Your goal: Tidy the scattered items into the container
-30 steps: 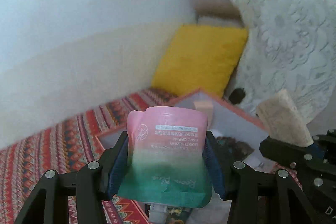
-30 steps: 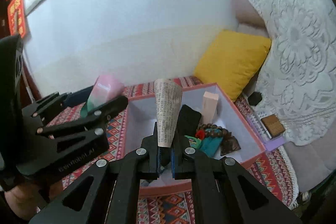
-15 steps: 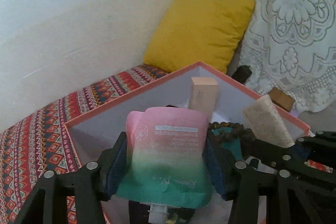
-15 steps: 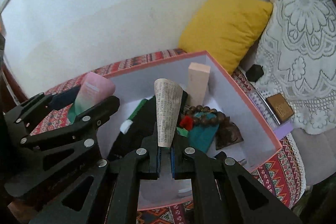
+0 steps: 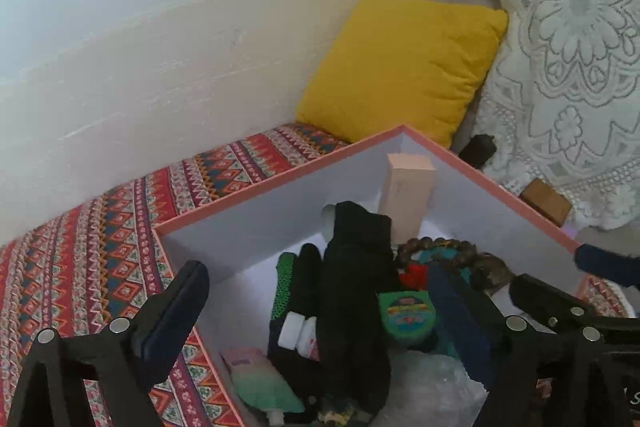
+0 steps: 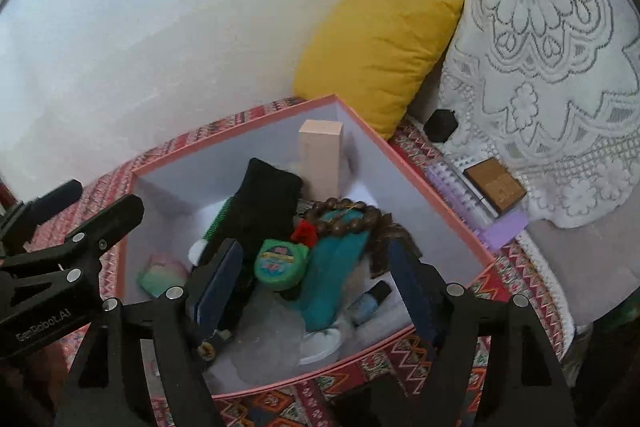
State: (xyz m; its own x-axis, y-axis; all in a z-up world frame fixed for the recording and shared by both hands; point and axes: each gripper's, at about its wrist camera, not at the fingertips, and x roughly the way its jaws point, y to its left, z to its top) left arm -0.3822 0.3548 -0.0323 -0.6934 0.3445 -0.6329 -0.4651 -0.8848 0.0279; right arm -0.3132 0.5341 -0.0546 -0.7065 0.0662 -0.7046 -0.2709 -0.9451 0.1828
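Note:
The pink-rimmed box (image 5: 280, 179) (image 6: 240, 131) with white walls lies under both grippers. My left gripper (image 5: 320, 299) hangs over its near left part, jaws opening, nothing between them. The pink and green hand-cream pouch (image 5: 256, 379) (image 6: 160, 275) lies on the box floor by the left wall. My right gripper (image 6: 316, 275) is over the box's middle, jaws opening and empty, above a green round tin (image 6: 282, 263) and a teal cloth (image 6: 332, 267). The rolled paper it held is not visible.
Inside the box are also a black glove (image 6: 264, 203), an upright peach block (image 6: 320, 155), a bead bracelet (image 6: 344, 215) and a blue bottle (image 6: 372, 303). A yellow cushion (image 6: 376, 51), lace cloth (image 6: 540, 47), wooden box (image 6: 496, 185) and purple notebook (image 6: 460, 187) lie beyond.
Both grippers sank over the box and opened. The pouch dropped from the left jaws onto the box floor. The rolled paper left the right jaws.

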